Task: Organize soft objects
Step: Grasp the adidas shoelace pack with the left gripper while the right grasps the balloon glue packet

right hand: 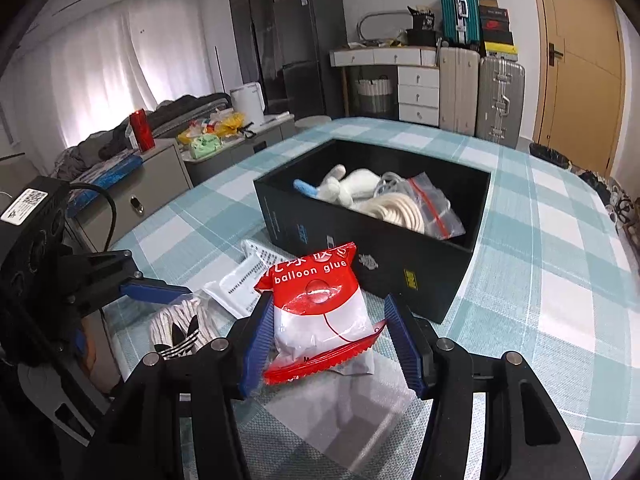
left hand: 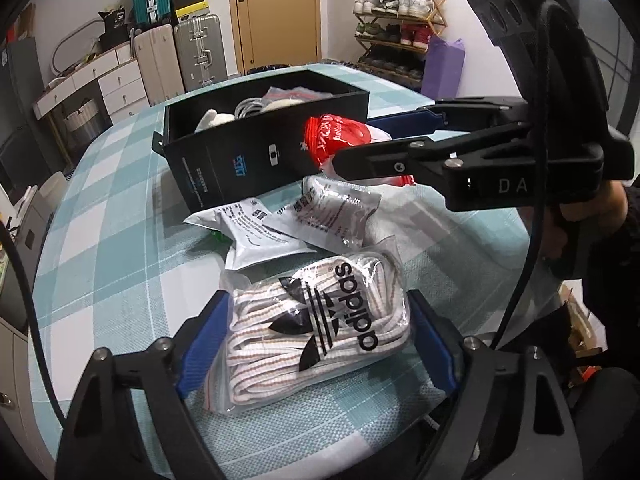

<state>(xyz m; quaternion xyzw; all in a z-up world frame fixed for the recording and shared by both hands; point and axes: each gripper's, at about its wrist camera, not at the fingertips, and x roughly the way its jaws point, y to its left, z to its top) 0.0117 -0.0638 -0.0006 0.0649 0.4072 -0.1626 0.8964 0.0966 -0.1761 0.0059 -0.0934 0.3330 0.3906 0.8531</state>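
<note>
Right wrist view: our right tool (right hand: 328,340) clamps the balloon glue packet (right hand: 320,312) just before the black box (right hand: 432,280); slick film may slip. Left tool (left hand: 316,344), apart, straddles the adidas laces bag (left hand: 316,320).

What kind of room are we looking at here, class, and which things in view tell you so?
Most likely a lived-in home room, perhaps a bedroom or entry area: stacked suitcases, a shoe rack by the door, and a white chest of drawers.
</note>
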